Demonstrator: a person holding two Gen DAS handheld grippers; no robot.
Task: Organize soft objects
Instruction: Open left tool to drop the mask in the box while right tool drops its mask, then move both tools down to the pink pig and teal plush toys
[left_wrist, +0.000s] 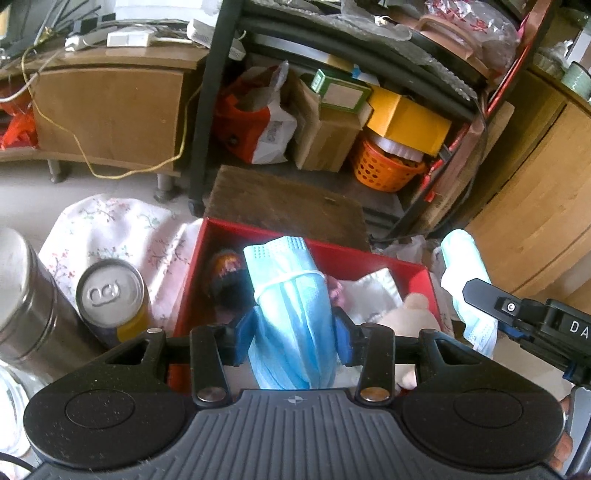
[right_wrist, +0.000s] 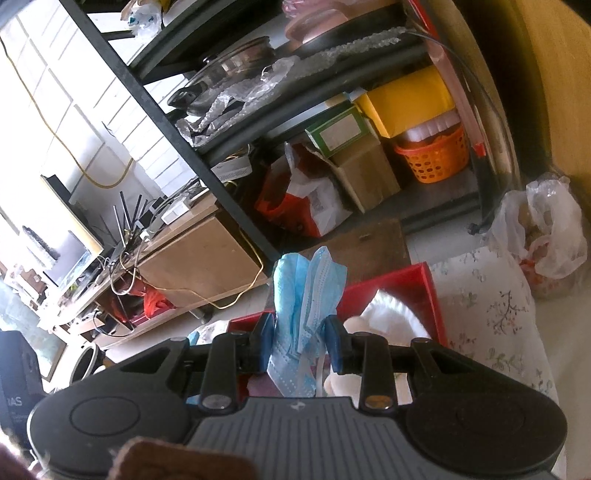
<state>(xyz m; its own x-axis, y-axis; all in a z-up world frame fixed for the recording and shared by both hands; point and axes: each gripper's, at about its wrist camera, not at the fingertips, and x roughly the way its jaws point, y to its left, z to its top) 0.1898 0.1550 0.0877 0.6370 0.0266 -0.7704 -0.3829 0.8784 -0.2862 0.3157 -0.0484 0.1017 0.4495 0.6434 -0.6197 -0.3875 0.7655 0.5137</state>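
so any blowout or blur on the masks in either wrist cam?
Left wrist view: the pale blue pleated face mask in the left tool glares near-white along its top edge, but pleats stay readable; shelf edges bow from fisheye. Right wrist view: the crumpled blue face mask in the right tool is evenly lit, slightly soft; the white wall upper left is washed out.

Soft items — masks and red box

Blue mask (left_wrist: 291, 310), folded and bound by its white ear loop, stands upright over the open red box (left_wrist: 192, 266); a second crumpled blue mask (right_wrist: 306, 295) is right of it — white plush toy (left_wrist: 415, 310) lies inside.
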